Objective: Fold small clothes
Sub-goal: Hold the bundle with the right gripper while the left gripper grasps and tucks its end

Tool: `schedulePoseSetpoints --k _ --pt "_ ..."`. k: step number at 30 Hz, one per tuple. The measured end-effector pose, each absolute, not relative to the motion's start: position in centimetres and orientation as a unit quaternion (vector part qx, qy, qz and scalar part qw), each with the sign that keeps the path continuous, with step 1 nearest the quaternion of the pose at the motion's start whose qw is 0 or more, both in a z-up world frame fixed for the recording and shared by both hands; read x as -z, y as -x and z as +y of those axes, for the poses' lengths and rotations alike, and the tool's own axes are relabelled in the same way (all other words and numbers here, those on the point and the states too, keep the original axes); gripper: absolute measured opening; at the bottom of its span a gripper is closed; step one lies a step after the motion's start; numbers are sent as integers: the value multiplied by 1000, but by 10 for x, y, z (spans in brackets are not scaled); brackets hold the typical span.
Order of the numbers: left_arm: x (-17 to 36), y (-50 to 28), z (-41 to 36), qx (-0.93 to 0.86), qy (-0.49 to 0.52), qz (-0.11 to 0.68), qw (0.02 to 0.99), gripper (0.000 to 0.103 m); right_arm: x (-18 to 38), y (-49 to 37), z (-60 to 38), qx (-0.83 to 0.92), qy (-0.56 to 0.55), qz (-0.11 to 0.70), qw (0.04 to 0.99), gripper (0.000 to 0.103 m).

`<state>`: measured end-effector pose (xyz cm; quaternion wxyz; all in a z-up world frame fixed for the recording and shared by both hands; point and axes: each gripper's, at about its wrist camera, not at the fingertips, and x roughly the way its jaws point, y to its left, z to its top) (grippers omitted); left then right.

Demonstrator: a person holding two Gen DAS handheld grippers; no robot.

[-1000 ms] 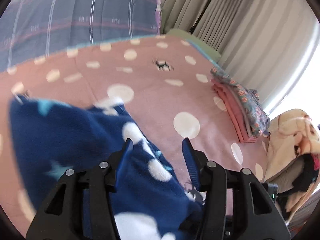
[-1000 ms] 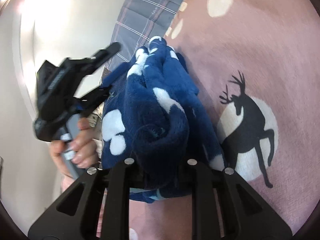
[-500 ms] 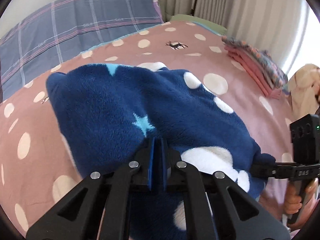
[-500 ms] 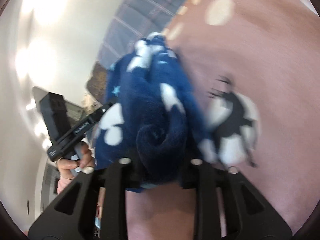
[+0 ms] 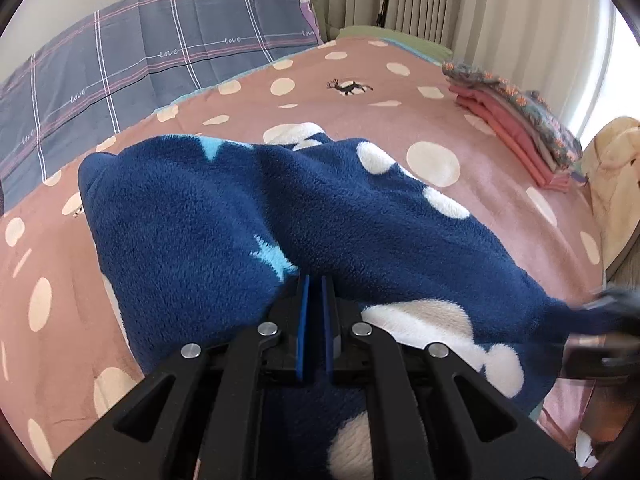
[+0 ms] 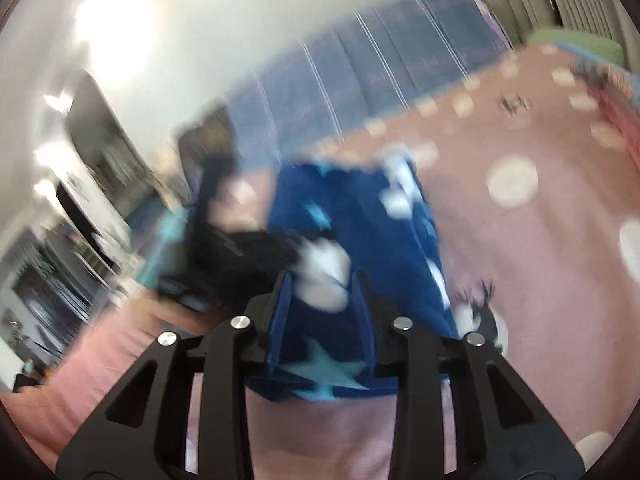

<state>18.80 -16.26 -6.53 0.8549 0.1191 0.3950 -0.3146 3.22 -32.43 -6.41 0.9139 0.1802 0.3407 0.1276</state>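
Change, left wrist view: left gripper (image 5: 315, 292) open over the fleece a second ago, now clenched to a thin slit at a fold of the blue fleece garment (image 5: 224, 216); cloth drawn flatter across the pink dotted bedspread (image 5: 460, 128).
Change, right wrist view: camera swung up and round, picture now smeared; right gripper (image 6: 322, 292) jaws just been closing, fleece between them.
Left wrist view, garment: spread near the bedspread's near edge, one lobe toward the left edge, another trailing to the right edge.
Left wrist view, grip: whether cloth is actually pinched, cannot tell; pad tips buried in pile.
Left wrist view, done: folded stack (image 5: 516, 124) at the far right corner, next to the curtain.
Right wrist view, grip: clamped on a bunched edge with a pale star.
Progress: apparently mid-task; this garment spread, no fold visible yet.
Hard to make out: right gripper only a blur at the left view's right rim; left hand and tool a dark smear in the right view.
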Motion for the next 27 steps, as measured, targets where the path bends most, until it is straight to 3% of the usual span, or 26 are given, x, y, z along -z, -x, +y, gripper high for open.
schedulePoseSetpoints --k 2,5,9,12,17,24,27 --pt "65 -185 -161 318 -109 380 862 8 109 -54 -329 -95 -174 381 903 20" --pt "52 -172 -159 301 -103 363 876 14 117 -48 -349 -114 -217 376 894 19" --pt "24 -120 -126 319 -39 322 891 48 115 -46 -351 -100 -207 388 893 18" --pt "27 -54 -111 311 -85 286 902 63 116 -40 -355 -99 -204 382 896 18" --pt "70 -5 -122 259 -179 284 905 64 120 -52 -348 -103 -216 383 892 18" --pt "102 -47 -152 157 -159 332 917 67 119 -54 -347 -104 -220 386 890 18" --pt "113 -50 -145 92 -212 341 911 68 118 -53 -344 -100 -203 386 894 17"
